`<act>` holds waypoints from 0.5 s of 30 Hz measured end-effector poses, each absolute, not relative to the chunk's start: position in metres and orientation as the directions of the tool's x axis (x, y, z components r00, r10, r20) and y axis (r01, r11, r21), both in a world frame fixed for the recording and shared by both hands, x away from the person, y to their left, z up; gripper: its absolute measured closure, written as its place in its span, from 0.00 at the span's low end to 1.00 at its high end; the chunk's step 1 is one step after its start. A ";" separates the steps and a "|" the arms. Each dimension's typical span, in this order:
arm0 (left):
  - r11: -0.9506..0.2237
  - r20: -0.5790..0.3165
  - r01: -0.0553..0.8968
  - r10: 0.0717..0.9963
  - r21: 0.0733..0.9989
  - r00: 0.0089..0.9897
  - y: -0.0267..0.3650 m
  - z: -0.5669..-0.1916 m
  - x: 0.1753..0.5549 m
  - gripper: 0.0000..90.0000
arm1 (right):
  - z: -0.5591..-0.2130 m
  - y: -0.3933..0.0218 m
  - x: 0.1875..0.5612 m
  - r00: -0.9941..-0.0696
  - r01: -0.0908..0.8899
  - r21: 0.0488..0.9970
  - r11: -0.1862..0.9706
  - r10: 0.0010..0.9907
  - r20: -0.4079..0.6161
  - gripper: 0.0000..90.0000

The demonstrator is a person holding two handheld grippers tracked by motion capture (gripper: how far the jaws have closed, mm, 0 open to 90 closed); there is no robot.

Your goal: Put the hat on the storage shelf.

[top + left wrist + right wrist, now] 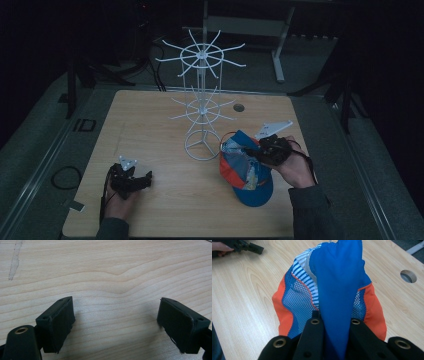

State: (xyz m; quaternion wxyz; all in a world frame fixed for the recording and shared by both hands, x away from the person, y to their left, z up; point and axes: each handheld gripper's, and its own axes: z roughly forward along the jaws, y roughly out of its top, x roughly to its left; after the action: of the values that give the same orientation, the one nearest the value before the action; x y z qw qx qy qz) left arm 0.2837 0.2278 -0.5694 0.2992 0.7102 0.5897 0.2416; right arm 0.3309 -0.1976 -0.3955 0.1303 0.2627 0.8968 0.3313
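Right claw (332, 340) is clamped on a fold of the blue-and-orange mesh fabric cap (245, 167), which lies on the light wooden table (165, 200) beside the white wire display rack (201, 107), probably for hanging. Left claw (116, 325) rests wide open, empty.

- White wire rack (202, 107) stands mid-table, prongs spread wide: blocks the centre lane.
- Cap (245, 167), pinched in right gripper (248, 151), sits just at rack's 4 o'clock.
- Bare wood around left gripper (142, 179), from 9 to 12 o'clock.
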 end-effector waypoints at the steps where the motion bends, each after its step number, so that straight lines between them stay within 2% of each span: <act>1: -0.127 -0.009 0.694 0.982 0.709 0.189 0.228 -0.569 0.284 0.16 | -0.395 -0.198 0.331 -0.828 0.382 0.665 0.641 0.557 -0.061 0.99; 15: -0.127 -0.009 0.693 0.982 0.709 0.189 0.228 -0.569 0.284 0.16 | -0.386 -0.205 0.328 -0.823 0.375 0.690 0.620 0.565 -0.060 0.98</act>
State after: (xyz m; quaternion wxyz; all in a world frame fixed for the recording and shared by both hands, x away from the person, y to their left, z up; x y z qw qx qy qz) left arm 0.2837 0.2279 -0.5694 0.2988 0.7107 0.5894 0.2415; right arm 0.3279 -0.2046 -0.3862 0.1368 0.2640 0.8894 0.3471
